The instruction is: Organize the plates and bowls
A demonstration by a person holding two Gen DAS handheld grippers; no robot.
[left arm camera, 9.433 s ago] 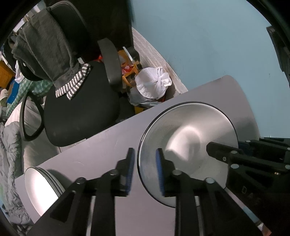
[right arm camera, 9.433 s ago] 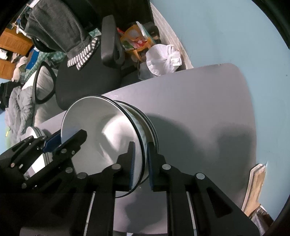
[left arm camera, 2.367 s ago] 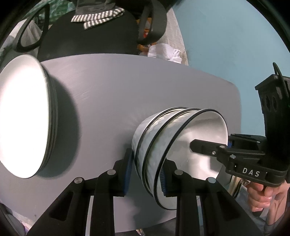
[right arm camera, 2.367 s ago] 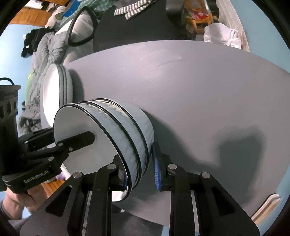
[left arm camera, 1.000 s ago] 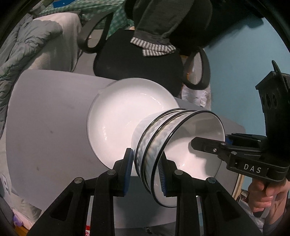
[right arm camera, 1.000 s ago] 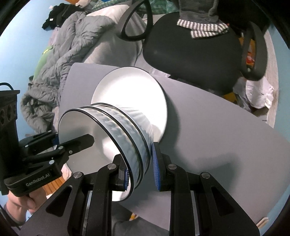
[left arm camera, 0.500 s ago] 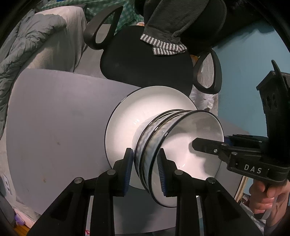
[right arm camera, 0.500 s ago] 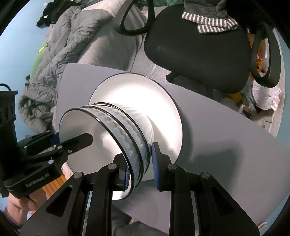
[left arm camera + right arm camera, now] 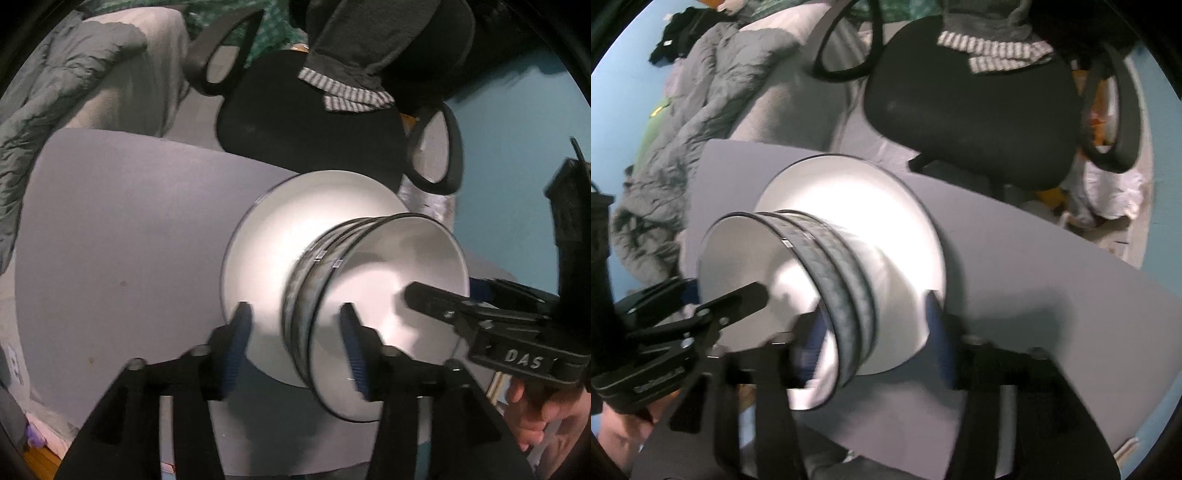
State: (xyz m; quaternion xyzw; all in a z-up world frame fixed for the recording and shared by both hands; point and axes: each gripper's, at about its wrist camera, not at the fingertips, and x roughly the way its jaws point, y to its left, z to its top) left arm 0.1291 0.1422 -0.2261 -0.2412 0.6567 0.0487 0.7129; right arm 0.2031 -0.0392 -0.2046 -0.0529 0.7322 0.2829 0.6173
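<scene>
A stack of white black-rimmed bowls (image 9: pixel 376 295) (image 9: pixel 827 284) sits on a stack of white plates (image 9: pixel 295 221) (image 9: pixel 857 199) on the grey table (image 9: pixel 122 221). My left gripper (image 9: pixel 293 350) is open, its blue-padded fingers spread on either side of the bowls' near wall. My right gripper (image 9: pixel 875 343) is open too, straddling the bowls from the opposite side. Each gripper shows in the other's view, one finger inside the top bowl.
A black office chair (image 9: pixel 314 122) (image 9: pixel 971 99) with grey clothes draped on it stands behind the table. A grey quilt (image 9: pixel 701 110) lies at the left. A white bag (image 9: pixel 1115 199) sits on the floor by the blue wall (image 9: pixel 517 166).
Both grippers held the bowl stack shut half a second ago; both have now opened wide and the bowls rest on the plates.
</scene>
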